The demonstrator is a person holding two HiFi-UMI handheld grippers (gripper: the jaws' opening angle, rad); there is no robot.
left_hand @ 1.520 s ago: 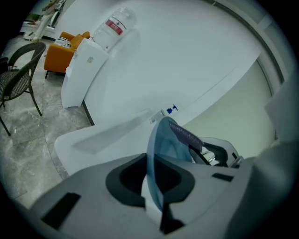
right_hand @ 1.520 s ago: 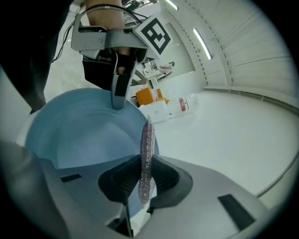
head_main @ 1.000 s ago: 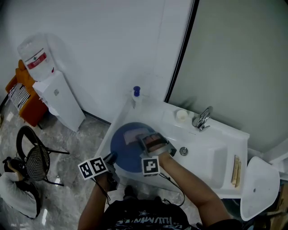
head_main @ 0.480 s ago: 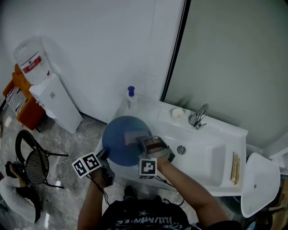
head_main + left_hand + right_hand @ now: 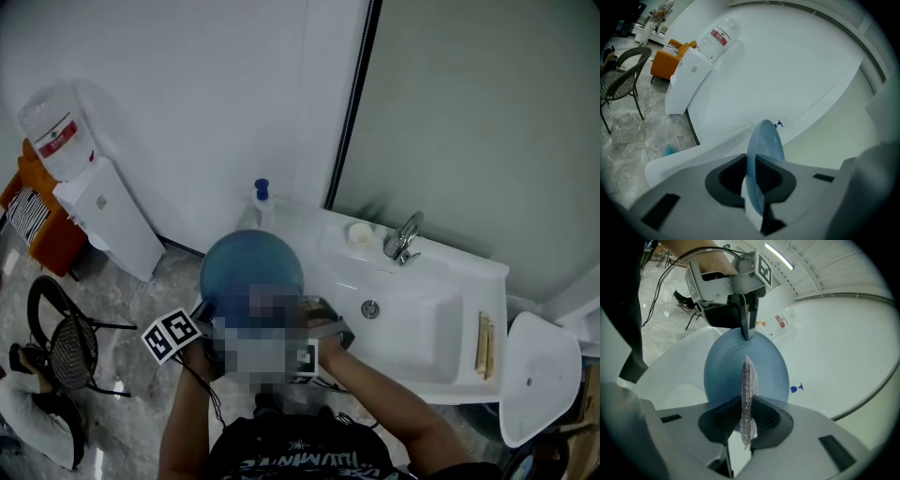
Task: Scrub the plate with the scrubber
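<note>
Round blue plate [image 5: 251, 267]: raised over the left end of the white sink counter [image 5: 459, 272], its rim clenched by the left gripper [image 5: 757, 187]. Silvery mesh scrubber [image 5: 748, 397]: pinched edge-on in the right gripper [image 5: 746, 425], facing the plate; contact unclear.

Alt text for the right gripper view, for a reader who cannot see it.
The right gripper pinches a thin silvery scrubber, seen edge-on, in front of a blue plate whose far rim the left gripper clamps.

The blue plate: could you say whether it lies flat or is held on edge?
Held on edge: the left gripper pinches the plate by its rim, edge-on between its fingers.
</note>
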